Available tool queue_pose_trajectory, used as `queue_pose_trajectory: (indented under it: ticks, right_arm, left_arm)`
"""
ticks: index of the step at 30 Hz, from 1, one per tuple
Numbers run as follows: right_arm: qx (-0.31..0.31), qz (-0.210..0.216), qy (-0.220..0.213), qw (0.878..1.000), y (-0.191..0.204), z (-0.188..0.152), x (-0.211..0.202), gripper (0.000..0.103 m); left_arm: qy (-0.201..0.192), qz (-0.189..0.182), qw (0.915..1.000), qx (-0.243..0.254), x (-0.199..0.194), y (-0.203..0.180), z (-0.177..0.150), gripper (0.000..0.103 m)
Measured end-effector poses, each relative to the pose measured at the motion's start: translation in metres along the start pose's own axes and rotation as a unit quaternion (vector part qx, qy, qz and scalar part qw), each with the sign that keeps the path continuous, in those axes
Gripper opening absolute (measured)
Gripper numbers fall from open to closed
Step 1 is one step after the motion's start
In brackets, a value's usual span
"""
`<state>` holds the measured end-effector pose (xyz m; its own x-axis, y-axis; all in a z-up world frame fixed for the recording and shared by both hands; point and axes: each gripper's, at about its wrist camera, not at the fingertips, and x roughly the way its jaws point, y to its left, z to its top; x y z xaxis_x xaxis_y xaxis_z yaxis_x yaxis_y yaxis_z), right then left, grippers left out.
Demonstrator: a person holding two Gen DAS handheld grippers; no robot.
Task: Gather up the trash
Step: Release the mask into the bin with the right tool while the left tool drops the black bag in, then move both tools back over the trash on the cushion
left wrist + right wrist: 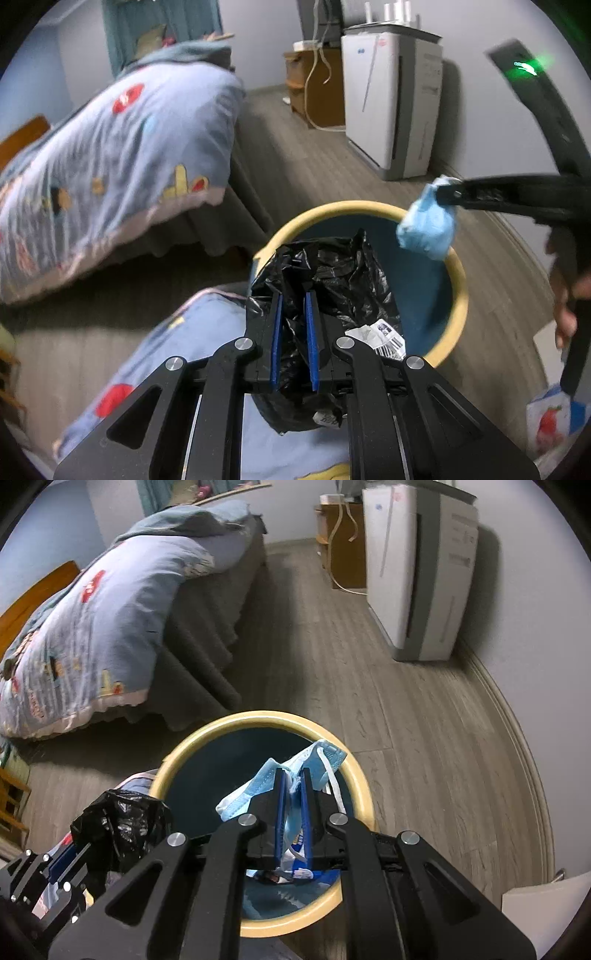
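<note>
- Left gripper (pixel 293 325), left wrist view: jaws are pinching a crumpled black trash bag (pixel 332 280) at its gathered upper edge and are holding it over the near-left rim of the round bin (pixel 458 288). A printed paper scrap (pixel 380 338) is sitting against the bag.
- Same view: right gripper (pixel 448 194) is reaching in from the right, clamped on a blue face mask (pixel 424 229) hanging over the bin's far-right rim.
- Right wrist view: right gripper (pixel 293 805) is squeezing the face mask (pixel 314 757) at mid-fold, above the bin (pixel 358 775) opening.
- Handling, judged: mask is light, soft and limp; a grip on the bunched fabric looks safer than on the thin ear loop. Bag film is light and slippery.
- Surroundings: bin is standing on wood-plank floor (pixel 424 720) beside a bed (pixel 103 627); a white appliance (pixel 417 568) is standing by the wall.
</note>
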<state>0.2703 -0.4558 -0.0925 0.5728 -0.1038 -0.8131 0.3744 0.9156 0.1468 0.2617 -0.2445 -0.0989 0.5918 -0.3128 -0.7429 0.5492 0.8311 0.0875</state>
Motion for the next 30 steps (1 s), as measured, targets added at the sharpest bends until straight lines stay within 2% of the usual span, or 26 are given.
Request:
queue_pose_trajectory:
  ticks: [3, 5, 8, 10, 13, 14, 15, 17, 18, 21, 23, 25, 30]
  right_arm:
    - [0.015, -0.004, 0.009, 1.000, -0.010, 0.000, 0.008, 0.008]
    - [0.022, -0.003, 0.012, 1.000, -0.012, -0.001, 0.010, 0.008]
    - [0.026, 0.000, 0.005, 1.000, -0.011, 0.001, 0.008, 0.008]
    - [0.030, 0.007, -0.005, 1.000, -0.011, 0.001, 0.006, 0.008]
    - [0.033, 0.017, -0.021, 0.999, -0.012, 0.002, 0.000, 0.010]
    - [0.032, 0.016, -0.025, 0.999, -0.011, 0.003, -0.002, 0.010]
    - [0.031, 0.016, -0.026, 0.999, -0.011, 0.003, -0.002, 0.012]
    - [0.035, 0.016, -0.025, 0.999, -0.012, 0.003, -0.002, 0.025]
    - [0.038, 0.018, -0.024, 0.999, -0.013, 0.004, -0.002, 0.027]
    - [0.039, 0.027, -0.020, 0.999, -0.011, 0.004, -0.002, 0.030]
    - [0.035, 0.034, -0.018, 0.999, -0.007, 0.004, -0.002, 0.044]
    - [0.031, 0.036, -0.020, 0.999, -0.004, 0.004, -0.004, 0.047]
    - [0.030, 0.045, -0.025, 0.998, 0.003, 0.005, -0.016, 0.052]
  left_arm:
    - [0.010, -0.011, 0.9992, -0.036, 0.015, 0.004, 0.004, 0.013]
    - [0.009, -0.007, 0.9994, -0.033, 0.018, 0.002, 0.006, 0.013]
    - [-0.010, -0.003, 0.9996, -0.027, 0.018, 0.000, 0.012, 0.013]
    - [-0.025, -0.007, 0.9988, -0.042, 0.016, 0.002, 0.016, 0.013]
    - [-0.033, -0.011, 0.9980, -0.053, 0.017, 0.003, 0.018, 0.022]
    - [-0.034, -0.010, 0.9981, -0.051, 0.017, 0.003, 0.018, 0.029]
    - [-0.035, -0.003, 0.9983, -0.047, 0.017, 0.002, 0.017, 0.041]
    - [-0.039, 0.001, 0.9983, -0.044, 0.015, 0.002, 0.015, 0.056]
    - [-0.041, 0.003, 0.9982, -0.044, 0.014, 0.003, 0.014, 0.058]
    - [-0.041, 0.000, 0.9982, -0.044, 0.011, 0.004, 0.011, 0.058]
    - [-0.042, 0.001, 0.9981, -0.044, 0.008, 0.006, 0.010, 0.060]
    - [-0.045, 0.002, 0.9979, -0.046, 0.004, 0.007, 0.009, 0.063]
    - [-0.044, 0.004, 0.9980, -0.046, -0.013, 0.013, -0.002, 0.064]
